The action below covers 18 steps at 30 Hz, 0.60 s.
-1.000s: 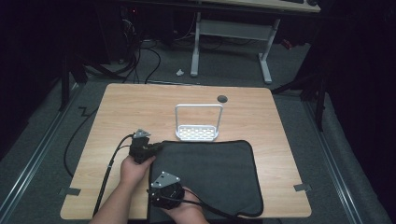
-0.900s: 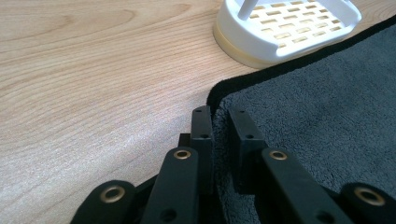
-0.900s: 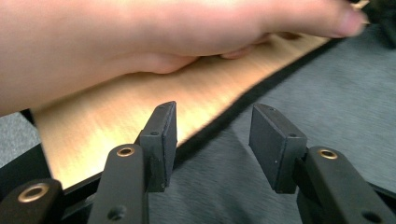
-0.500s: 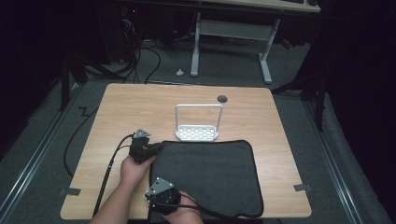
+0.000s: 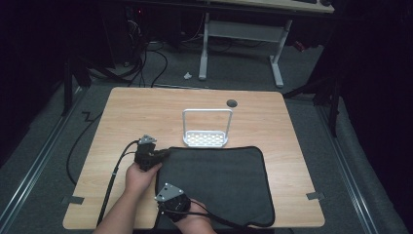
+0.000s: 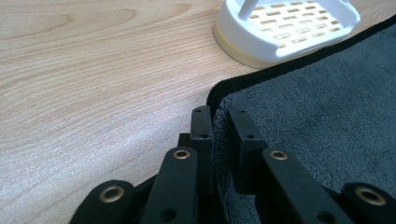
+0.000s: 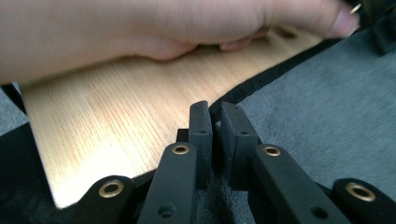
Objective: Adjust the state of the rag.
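A dark grey mat (image 5: 214, 180) with black edging lies on the near half of the wooden table (image 5: 146, 112). My left gripper (image 5: 164, 154) is at the mat's far-left corner, and the left gripper view shows it (image 6: 219, 116) shut on the mat's (image 6: 317, 102) hem. My right gripper (image 5: 164, 189) is at the mat's left edge, nearer the table's front. Its jaws have just been closing. In the right gripper view it (image 7: 215, 112) pinches the mat's (image 7: 317, 93) black edge. The left hand (image 7: 140, 28) lies just ahead of it.
A white slotted rack (image 5: 206, 131) with a hoop handle stands just beyond the mat's far edge, close to the left gripper (image 6: 285, 28). A round hole (image 5: 232, 103) sits in the tabletop behind it. Cables trail off the table's left front.
The right gripper's top plate has tilted slightly in the high view. Both hands keep their places.
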Available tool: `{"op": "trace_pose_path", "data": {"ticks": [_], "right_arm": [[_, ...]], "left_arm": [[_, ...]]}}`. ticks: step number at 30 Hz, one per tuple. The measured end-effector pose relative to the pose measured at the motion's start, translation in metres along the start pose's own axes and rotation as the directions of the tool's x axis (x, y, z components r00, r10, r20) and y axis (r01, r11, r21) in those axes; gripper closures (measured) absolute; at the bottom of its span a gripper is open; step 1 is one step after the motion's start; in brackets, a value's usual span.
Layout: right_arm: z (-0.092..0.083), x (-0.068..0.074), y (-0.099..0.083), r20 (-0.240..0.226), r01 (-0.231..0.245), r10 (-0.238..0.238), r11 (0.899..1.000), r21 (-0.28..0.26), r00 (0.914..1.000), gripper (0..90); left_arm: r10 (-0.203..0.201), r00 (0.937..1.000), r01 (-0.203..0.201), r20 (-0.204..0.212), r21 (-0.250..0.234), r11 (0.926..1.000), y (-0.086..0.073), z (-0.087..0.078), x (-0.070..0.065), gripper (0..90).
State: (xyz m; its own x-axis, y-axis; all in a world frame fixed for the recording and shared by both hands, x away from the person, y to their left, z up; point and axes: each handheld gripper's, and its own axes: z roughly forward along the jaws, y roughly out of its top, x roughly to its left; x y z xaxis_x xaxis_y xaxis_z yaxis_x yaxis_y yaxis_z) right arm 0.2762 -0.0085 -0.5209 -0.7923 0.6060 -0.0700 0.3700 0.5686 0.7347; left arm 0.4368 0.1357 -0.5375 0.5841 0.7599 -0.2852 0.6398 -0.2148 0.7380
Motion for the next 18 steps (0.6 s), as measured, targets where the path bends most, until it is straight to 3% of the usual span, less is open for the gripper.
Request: {"op": "trace_pose_path", "data": {"ticks": [3,6,9,12,18], "right_arm": [[-0.007,-0.001,0.002,0.006,0.008,-0.007,1.000,-0.026,1.0000,84.5],[-0.013,-0.003,0.004,0.007,0.006,-0.005,0.999,-0.047,1.0000,84.9],[-0.017,-0.006,0.008,0.011,0.005,-0.004,0.997,-0.073,0.9999,85.2],[-0.023,-0.008,0.012,0.013,0.001,0.001,0.995,-0.100,0.9999,85.4],[-0.034,-0.001,0.024,0.020,0.025,-0.023,0.989,-0.143,0.9996,85.4]], "left_arm": [[-0.012,0.9999,0.012,0.006,-0.002,0.9999,0.000,0.000,0.001,81.3],[0.003,1.0000,-0.003,0.002,-0.007,1.0000,0.000,-0.001,-0.002,81.4],[-0.038,0.9992,0.039,0.012,-0.046,0.9982,0.002,-0.005,-0.002,81.6],[-0.093,0.9949,0.096,0.040,-0.087,0.9916,0.004,-0.010,-0.001,81.9],[-0.119,0.9919,0.124,0.046,-0.130,0.9838,0.006,-0.025,0.005,82.0]]}}
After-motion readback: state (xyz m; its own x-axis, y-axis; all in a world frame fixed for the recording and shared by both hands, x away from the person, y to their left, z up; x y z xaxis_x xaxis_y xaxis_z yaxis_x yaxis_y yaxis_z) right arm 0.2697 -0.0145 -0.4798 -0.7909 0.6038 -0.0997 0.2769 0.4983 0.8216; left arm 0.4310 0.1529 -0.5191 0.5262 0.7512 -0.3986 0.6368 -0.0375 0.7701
